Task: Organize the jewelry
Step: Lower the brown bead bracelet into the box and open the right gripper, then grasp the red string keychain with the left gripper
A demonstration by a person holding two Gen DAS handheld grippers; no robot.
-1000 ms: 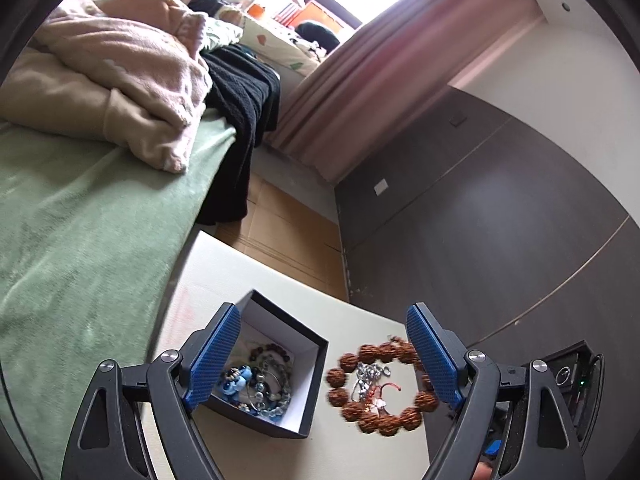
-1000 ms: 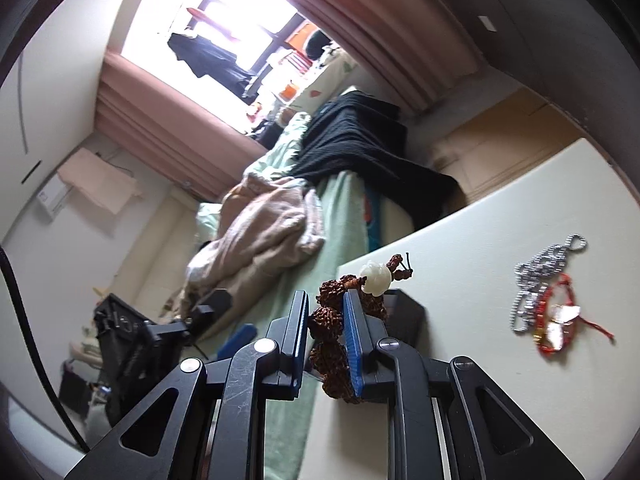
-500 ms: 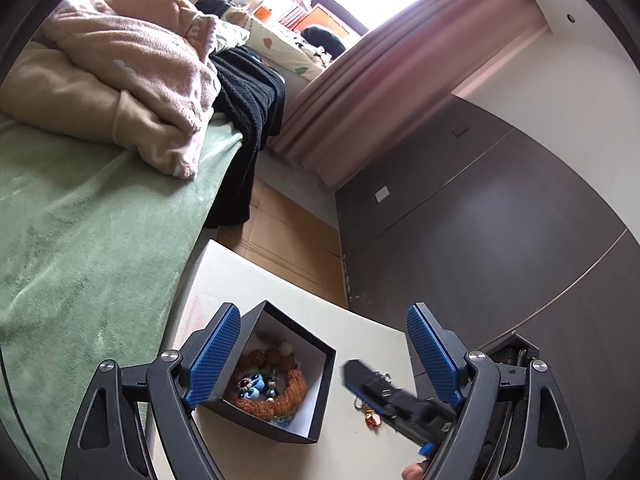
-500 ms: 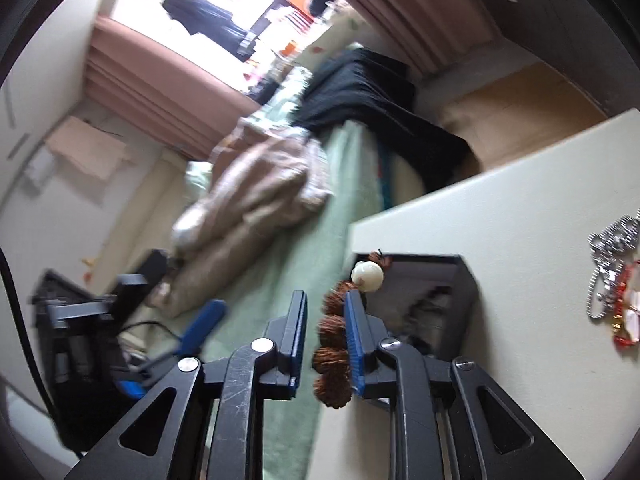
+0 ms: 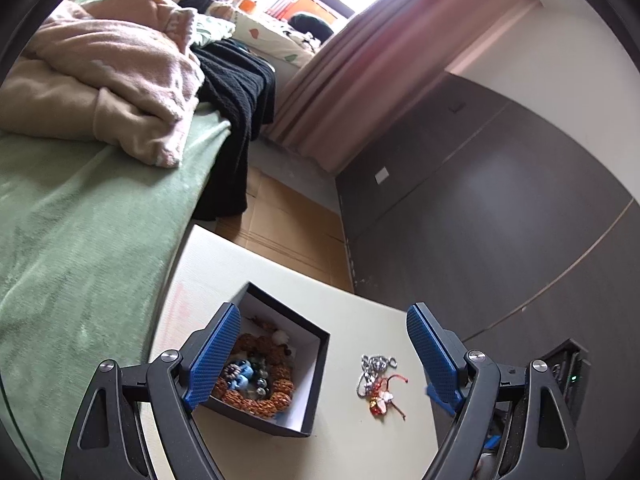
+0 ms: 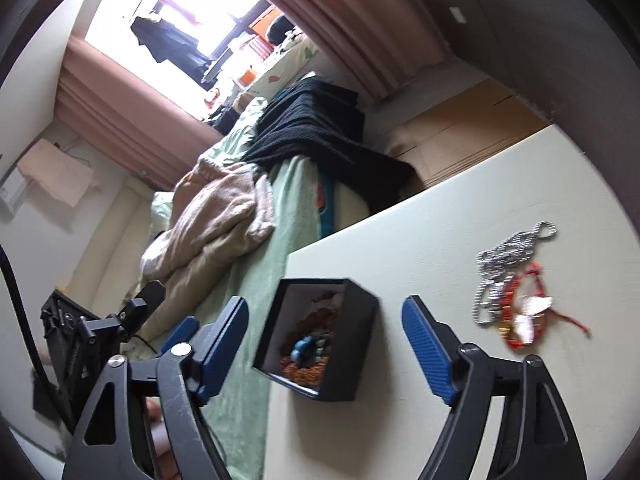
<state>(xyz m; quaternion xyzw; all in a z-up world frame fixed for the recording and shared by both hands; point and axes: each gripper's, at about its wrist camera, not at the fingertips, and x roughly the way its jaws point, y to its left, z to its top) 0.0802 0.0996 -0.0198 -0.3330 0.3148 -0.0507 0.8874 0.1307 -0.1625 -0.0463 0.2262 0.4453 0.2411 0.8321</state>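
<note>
Both tongs are released, jaws spread wide and holding nothing. The left tongs [image 5: 324, 356] hover over the bench [image 5: 224, 264], straddling the box [image 5: 316, 376] at their 9 o'clock and the chain [image 5: 374, 368] with the red charm [image 5: 384, 396] near 3 o'clock. The right tongs [image 6: 324, 344] frame the same box [image 6: 356, 344]. Inside it lie the brown beads [image 5: 256, 400] around a blue bracelet [image 5: 242, 372] (partly hidden by the left pad). The bed [image 5: 80, 240] lies off at 10 o'clock.
</note>
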